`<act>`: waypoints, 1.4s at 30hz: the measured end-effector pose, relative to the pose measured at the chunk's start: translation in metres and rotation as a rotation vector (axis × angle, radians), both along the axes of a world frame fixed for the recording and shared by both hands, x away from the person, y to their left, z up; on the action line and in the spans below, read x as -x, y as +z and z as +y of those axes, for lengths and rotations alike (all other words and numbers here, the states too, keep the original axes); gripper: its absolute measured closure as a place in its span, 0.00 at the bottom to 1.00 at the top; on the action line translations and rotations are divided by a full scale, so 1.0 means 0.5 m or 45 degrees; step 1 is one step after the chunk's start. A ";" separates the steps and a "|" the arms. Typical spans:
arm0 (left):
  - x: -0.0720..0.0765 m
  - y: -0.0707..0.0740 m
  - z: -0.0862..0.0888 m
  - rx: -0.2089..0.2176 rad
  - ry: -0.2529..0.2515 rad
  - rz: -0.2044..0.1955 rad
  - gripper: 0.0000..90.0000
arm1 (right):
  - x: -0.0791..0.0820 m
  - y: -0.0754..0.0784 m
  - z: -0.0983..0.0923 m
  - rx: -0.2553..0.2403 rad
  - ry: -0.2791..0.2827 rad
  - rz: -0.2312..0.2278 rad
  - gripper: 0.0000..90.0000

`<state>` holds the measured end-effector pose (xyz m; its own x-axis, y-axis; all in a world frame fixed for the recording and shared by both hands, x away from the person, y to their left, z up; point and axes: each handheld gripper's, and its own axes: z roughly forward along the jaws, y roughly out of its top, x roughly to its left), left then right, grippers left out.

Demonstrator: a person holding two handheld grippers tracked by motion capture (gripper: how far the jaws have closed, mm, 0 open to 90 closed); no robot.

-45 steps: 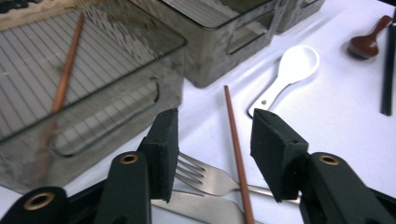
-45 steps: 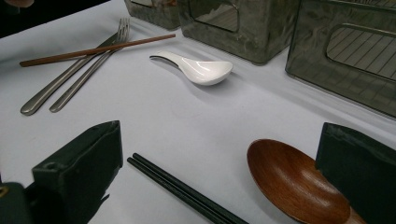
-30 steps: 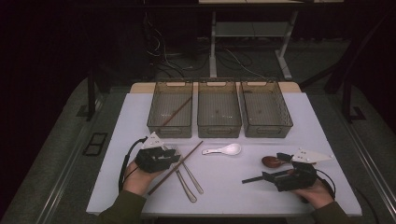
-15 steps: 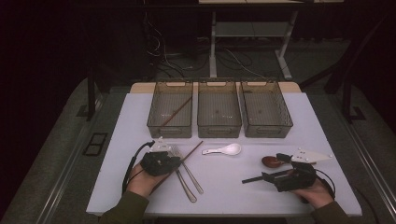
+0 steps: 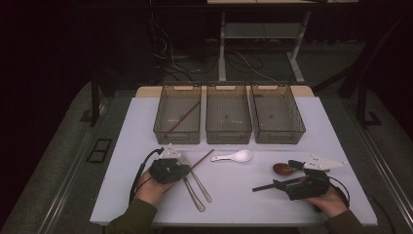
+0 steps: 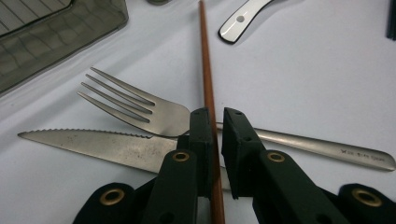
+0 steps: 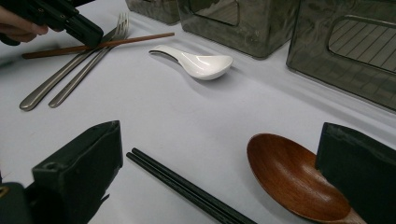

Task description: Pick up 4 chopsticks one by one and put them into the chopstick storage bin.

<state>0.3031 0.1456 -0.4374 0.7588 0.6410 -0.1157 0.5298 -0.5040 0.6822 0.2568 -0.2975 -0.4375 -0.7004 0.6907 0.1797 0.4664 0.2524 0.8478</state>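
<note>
A brown chopstick point(image 6: 205, 60) lies slanted across a steel fork point(image 6: 135, 105) and a serrated knife point(image 6: 93, 142) on the white table. My left gripper point(image 6: 218, 116) has just been closing, and its pads now pinch this chopstick; in the high view the left gripper point(image 5: 182, 168) sits at the front left. My right gripper point(image 7: 217, 140) rests at the front right with its jaws wide open. A pair of black chopsticks point(image 7: 187, 189) and a wooden spoon point(image 7: 289, 177) lie on the table between those jaws, untouched.
A white ceramic spoon point(image 5: 234, 156) lies mid-table. Three smoky plastic bins point(image 5: 228, 114) stand in a row at the back; the left bin point(image 5: 165, 127) holds another brown chopstick point(image 5: 184, 117). The table's front edge point(image 5: 234, 223) is close to both hands.
The left gripper has edged down onto the brown chopstick and its jaws have narrowed around it. The right gripper has stayed where it was.
</note>
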 end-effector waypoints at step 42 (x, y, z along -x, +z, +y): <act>0.001 0.012 -0.009 -0.012 -0.041 0.000 0.93 | 0.001 0.001 0.000 -0.020 0.003 0.001 0.01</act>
<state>0.3025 0.1410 -0.4313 0.7792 0.6170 -0.1097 0.5129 -0.5274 0.6773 0.2564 -0.2977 -0.4372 -0.7020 0.6862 0.1906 0.4662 0.2404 0.8514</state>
